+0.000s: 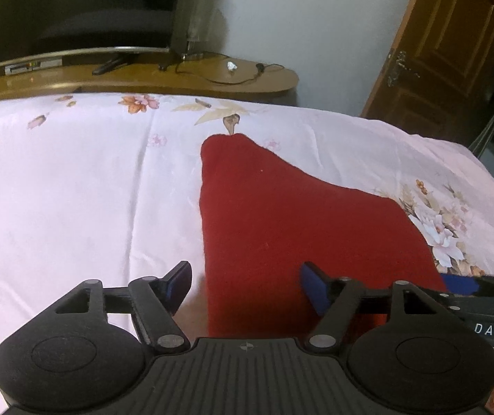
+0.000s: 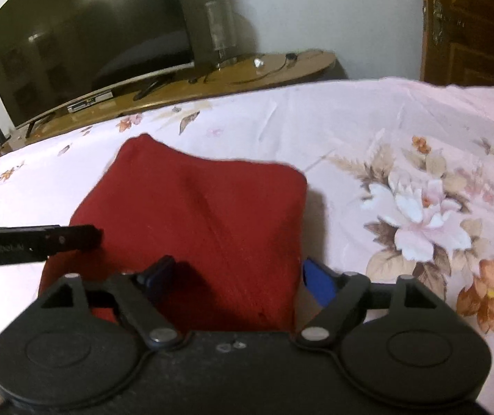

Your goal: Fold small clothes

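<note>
Item: red knit garment (image 1: 281, 228) on floral pink bedsheet (image 1: 74, 190). Left gripper (image 1: 247, 287), right gripper (image 2: 240, 276): jaws wide, holding nothing. We pinch near corners evenly w/ both.

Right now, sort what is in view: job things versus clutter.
Job:
red knitted garment on the floral pink bedsheet
left gripper, open
right gripper, open

Lying about:
dark curved television
long wooden shelf
black cable
brown wooden door

the left gripper (image 1: 247, 285) hangs low with its jaws spread wide; the right gripper (image 2: 238, 278) sits just beside it, jaws likewise wide apart.
</note>
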A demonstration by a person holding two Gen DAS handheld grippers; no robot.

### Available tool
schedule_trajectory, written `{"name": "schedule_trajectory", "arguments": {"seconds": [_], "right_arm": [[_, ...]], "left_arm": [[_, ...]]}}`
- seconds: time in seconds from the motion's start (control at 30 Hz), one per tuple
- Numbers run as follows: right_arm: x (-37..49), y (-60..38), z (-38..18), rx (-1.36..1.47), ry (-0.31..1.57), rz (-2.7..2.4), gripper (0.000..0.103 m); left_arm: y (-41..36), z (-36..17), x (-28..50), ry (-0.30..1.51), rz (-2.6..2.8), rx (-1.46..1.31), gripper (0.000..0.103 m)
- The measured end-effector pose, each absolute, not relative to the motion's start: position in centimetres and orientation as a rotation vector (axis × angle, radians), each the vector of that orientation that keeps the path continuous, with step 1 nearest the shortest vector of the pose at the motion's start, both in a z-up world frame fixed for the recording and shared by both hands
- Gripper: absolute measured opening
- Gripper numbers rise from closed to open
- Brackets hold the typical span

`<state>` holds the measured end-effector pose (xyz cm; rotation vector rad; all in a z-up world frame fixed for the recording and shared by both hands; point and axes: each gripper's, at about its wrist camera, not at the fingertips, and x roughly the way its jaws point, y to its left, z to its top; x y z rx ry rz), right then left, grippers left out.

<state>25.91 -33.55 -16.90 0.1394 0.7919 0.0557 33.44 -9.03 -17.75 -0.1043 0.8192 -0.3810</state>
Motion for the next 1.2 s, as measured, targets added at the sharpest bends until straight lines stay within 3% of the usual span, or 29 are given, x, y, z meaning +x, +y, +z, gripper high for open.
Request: {"name": "schedule_trajectory", "arguments": {"seconds": [0.63,0.8,0.87,0.97,1.0,1.07,1.2], "right_arm": [[26.1,-36.8,-19.1,0.381,0.877,0.067,0.083],[26.1,-37.2,-19.1,0.399,0.886,0.091,0.078],[26.1,-37.2,-19.1,0.393,0.886,0.094,0.084],[26.4,-37.0,-19.3,0.378,0.888,0.098,0.084],[26.4,-36.9,-19.3,0.384,0.885,0.094,0.082],[26.3,-36.8,-19.3,0.414,0.879,0.108,0.061],[26.0,-36.5,-19.2,0.453,0.868,0.127,0.050]], "left_arm": [[-8.9,-19.6,33.8,0.908,-0.447,-0.241,0.069],[-8.8,-19.3,33.6,0.903,-0.461,-0.213,0.066],[-8.6,-19.4,33.7,0.909,-0.460,-0.207,0.067],[-8.3,-20.0,34.2,0.952,-0.452,-0.278,0.069],[-8.2,-20.3,34.2,0.960,-0.452,-0.301,0.069],[-8.3,-20.5,33.8,0.950,-0.452,-0.305,0.065],[-8.4,-20.1,33.3,0.922,-0.454,-0.297,0.052]]}}
